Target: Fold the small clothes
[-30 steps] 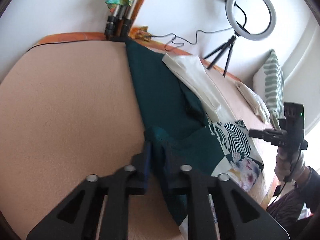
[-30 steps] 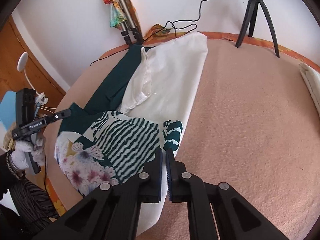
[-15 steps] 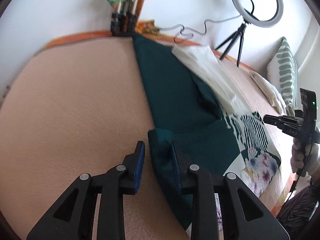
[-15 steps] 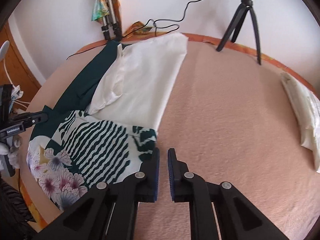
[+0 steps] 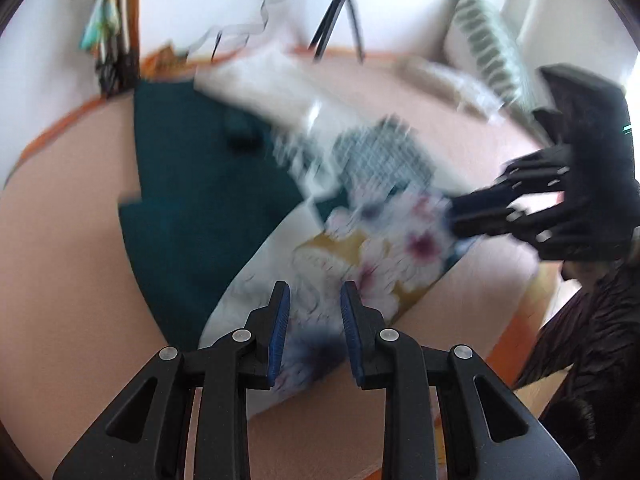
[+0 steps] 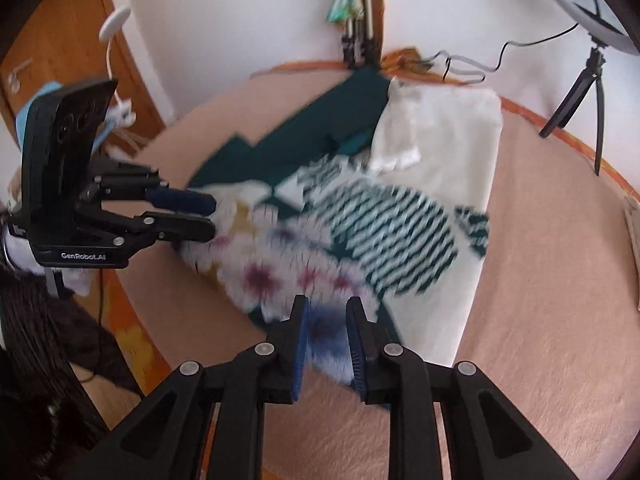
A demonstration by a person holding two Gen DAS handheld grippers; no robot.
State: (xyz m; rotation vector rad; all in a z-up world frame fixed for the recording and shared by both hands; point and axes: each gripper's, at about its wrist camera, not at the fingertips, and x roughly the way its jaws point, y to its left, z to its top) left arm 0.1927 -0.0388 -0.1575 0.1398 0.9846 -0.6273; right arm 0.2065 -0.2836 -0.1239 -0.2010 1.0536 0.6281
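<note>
Both tongs gaping over the patterned garment on the bed

Left tongs (image 5: 311, 300) and right tongs (image 6: 327, 316) hover, released, above the floral hem of the garment (image 6: 360, 232) spread on the bed (image 6: 540, 300); only the right view shows the wooden door (image 6: 60, 52).

left gripper (image 5: 312, 312) – let go, swung over floral garment (image 5: 380, 248) | right gripper (image 6: 326, 332) – opened
</note>
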